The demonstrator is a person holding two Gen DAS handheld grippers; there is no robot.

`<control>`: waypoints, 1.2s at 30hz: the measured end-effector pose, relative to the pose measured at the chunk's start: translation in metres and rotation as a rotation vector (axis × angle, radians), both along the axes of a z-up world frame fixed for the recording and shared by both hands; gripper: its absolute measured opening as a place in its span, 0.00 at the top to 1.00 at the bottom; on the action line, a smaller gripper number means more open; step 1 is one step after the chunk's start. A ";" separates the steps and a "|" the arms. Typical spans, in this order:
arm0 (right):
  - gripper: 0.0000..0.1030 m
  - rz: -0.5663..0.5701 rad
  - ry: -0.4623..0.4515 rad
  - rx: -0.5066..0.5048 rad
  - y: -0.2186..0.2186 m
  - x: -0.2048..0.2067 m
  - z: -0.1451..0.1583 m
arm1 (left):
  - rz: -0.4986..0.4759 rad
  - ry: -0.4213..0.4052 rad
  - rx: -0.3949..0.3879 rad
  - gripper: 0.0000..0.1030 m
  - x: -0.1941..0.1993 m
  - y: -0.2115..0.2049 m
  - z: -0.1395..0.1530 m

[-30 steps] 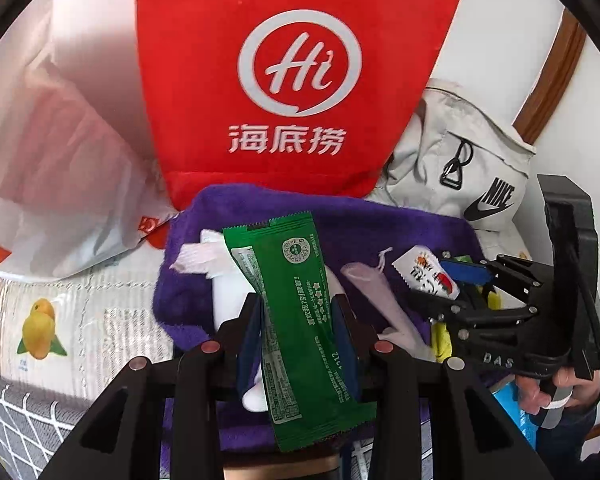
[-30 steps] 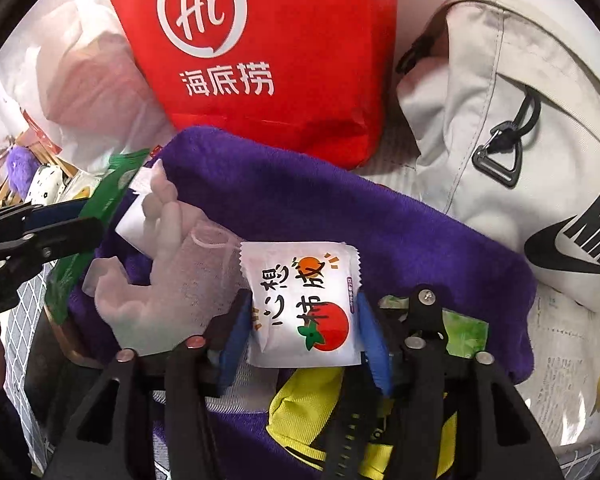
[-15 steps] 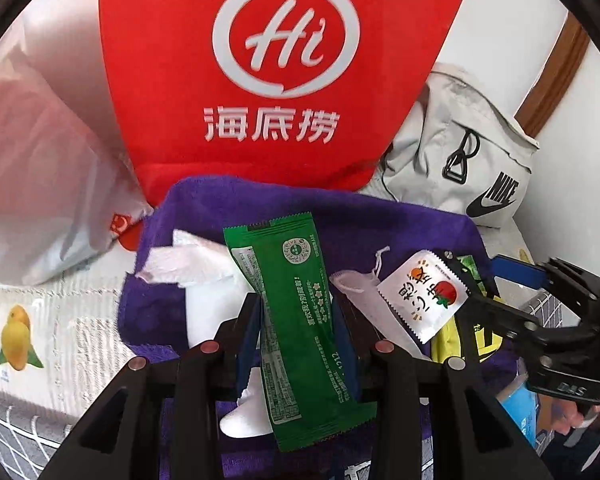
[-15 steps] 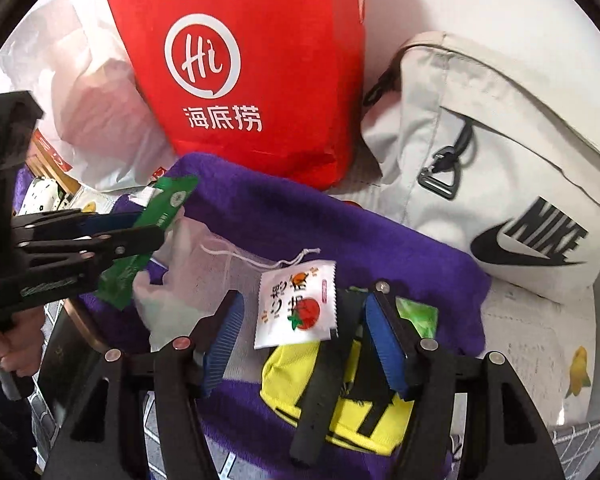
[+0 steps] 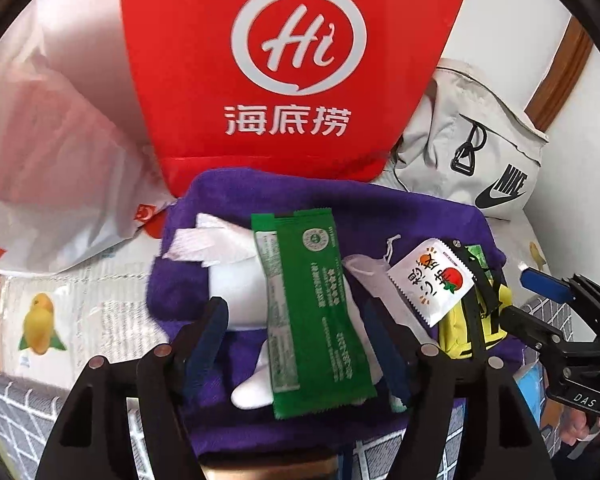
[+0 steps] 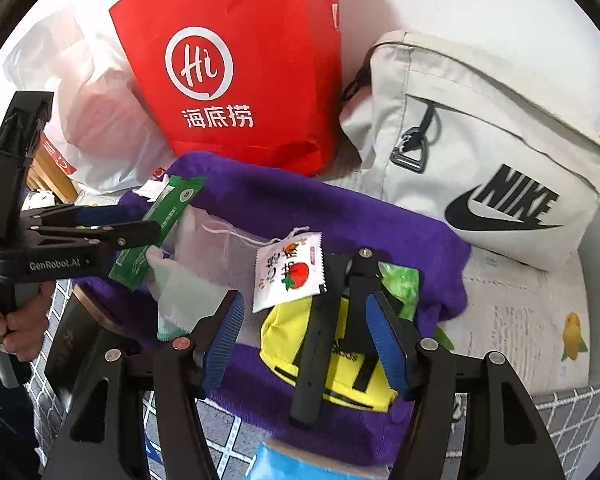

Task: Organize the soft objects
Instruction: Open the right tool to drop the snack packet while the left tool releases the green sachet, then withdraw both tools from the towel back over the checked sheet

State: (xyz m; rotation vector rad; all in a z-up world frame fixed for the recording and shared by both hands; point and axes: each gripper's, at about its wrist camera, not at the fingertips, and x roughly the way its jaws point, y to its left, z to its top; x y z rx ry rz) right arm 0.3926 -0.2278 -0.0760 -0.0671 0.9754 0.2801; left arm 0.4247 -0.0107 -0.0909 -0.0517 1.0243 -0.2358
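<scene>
A purple towel (image 5: pixel 380 208) (image 6: pixel 300 208) holds a pile of soft things. A green sachet (image 5: pixel 312 304) (image 6: pixel 160 220) lies between the fingers of my left gripper (image 5: pixel 296 344), whose jaws stand apart from it. Under it are a white tissue (image 5: pixel 216 240) and a clear mesh pouch (image 5: pixel 364 272) (image 6: pixel 204 240). A white tomato-print sachet (image 5: pixel 432 280) (image 6: pixel 288 276) rests on a yellow bag with black straps (image 6: pixel 332 340). My right gripper (image 6: pixel 304 340) is open over the yellow bag.
A red Hi paper bag (image 5: pixel 296 64) (image 6: pixel 236 64) stands behind the towel. A grey Nike bag (image 5: pixel 492 160) (image 6: pixel 480 152) lies to the right. A white plastic bag (image 5: pixel 48 168) lies left. A green wrapper (image 6: pixel 400 284) and something blue (image 6: pixel 296 464) lie near the front.
My right gripper let go of the tomato sachet and drew back, leaving it on the pile. My left gripper's jaws opened off the green sachet, which now lies on the pile.
</scene>
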 end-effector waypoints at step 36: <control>0.04 -0.113 -0.116 0.020 0.005 -0.238 0.048 | 0.103 -0.147 0.090 0.06 -0.281 -0.007 0.052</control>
